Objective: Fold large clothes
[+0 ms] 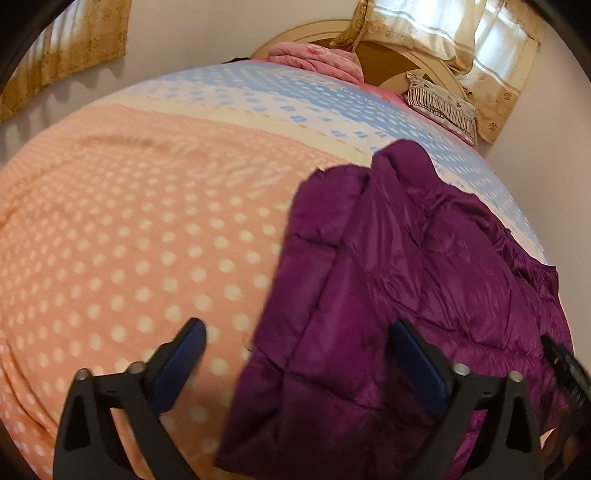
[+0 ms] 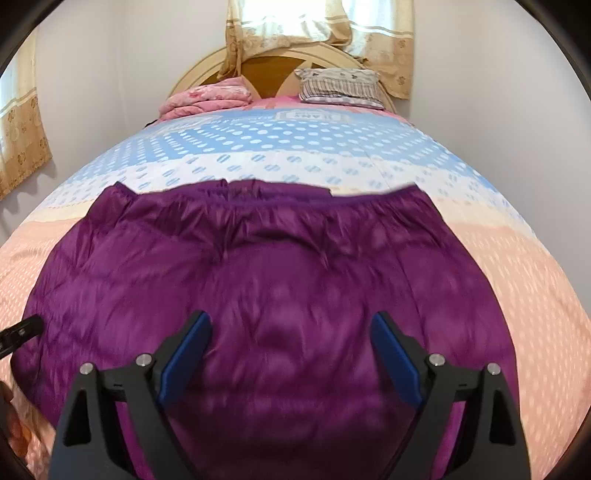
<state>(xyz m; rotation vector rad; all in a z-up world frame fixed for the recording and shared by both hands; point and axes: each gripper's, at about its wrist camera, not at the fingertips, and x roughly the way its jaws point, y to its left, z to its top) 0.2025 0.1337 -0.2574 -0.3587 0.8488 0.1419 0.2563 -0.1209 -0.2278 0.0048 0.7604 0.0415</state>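
A large purple quilted jacket (image 2: 288,273) lies spread on the bed. In the left wrist view the jacket (image 1: 399,280) fills the lower right, its left part folded over with an edge running down the middle. My left gripper (image 1: 299,343) is open above that edge, one finger over the bedspread, the other over the jacket. My right gripper (image 2: 291,332) is open and empty above the middle of the jacket. The left gripper's tip (image 2: 22,332) shows at the left edge of the right wrist view; the right gripper (image 1: 565,369) shows at the far right of the left view.
The bedspread (image 1: 129,240) is peach with white dots near me and blue and white farther off (image 2: 295,140). A folded pink blanket (image 2: 207,98) and a striped pillow (image 2: 340,86) lie by the wooden headboard (image 2: 266,70). Curtains (image 2: 317,22) and walls surround the bed.
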